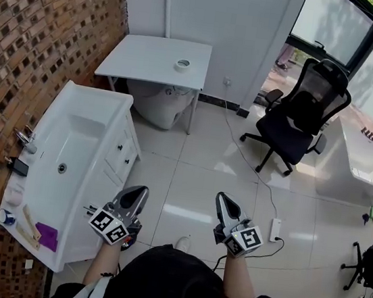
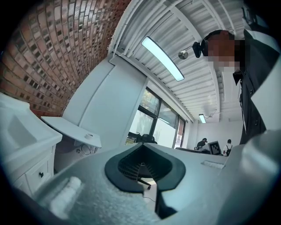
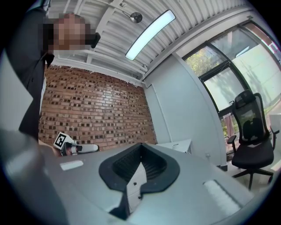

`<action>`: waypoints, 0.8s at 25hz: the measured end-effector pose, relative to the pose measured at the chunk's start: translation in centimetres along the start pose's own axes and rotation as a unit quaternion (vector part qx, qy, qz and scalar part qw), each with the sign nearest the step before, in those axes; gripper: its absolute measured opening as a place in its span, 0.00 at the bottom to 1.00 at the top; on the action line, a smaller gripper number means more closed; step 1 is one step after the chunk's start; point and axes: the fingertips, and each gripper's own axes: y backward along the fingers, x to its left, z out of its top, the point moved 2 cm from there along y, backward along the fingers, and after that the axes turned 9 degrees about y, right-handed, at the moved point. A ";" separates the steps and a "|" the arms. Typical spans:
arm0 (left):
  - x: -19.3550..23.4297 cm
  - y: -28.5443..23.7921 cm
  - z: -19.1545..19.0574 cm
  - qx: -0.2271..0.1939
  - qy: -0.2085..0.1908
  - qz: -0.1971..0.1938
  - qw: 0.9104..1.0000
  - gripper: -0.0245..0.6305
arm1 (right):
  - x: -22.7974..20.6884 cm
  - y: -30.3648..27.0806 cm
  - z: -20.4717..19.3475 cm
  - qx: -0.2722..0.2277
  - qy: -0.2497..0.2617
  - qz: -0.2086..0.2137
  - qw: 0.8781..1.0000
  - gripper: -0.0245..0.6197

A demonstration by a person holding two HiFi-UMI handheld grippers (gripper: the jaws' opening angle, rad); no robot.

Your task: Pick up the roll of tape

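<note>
Bright daylight from window (image 1: 326,20), glare on floor (image 1: 185,213); ceiling strip lamp (image 2: 162,58) lit; fisheye edges, dark corners

One roll of tape (image 1: 182,64), upper centre. Two white tables: one table (image 1: 143,64) beneath the roll, one desk (image 1: 361,164) at the right edge. One sink cabinet (image 1: 114,101) at left, one black office chair (image 1: 299,119) at upper right, one power strip (image 1: 275,229) on the floor. Two grippers at lower centre: left gripper (image 1: 141,191), right gripper (image 1: 224,199).
</note>
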 end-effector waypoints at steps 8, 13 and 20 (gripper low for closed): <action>0.3 -4.5 -1.7 -0.021 0.018 0.035 0.999 0.04 | -4.2 -0.5 0.3 0.015 -0.013 0.032 0.999 0.05; 0.6 -5.7 -2.5 0.011 0.005 0.034 0.999 0.04 | -6.5 -0.7 -1.7 0.023 -0.032 0.011 0.999 0.05; 4.3 -8.4 -0.9 0.016 -0.001 0.024 1.000 0.04 | -7.7 -4.7 -2.3 0.025 -0.032 0.008 0.999 0.05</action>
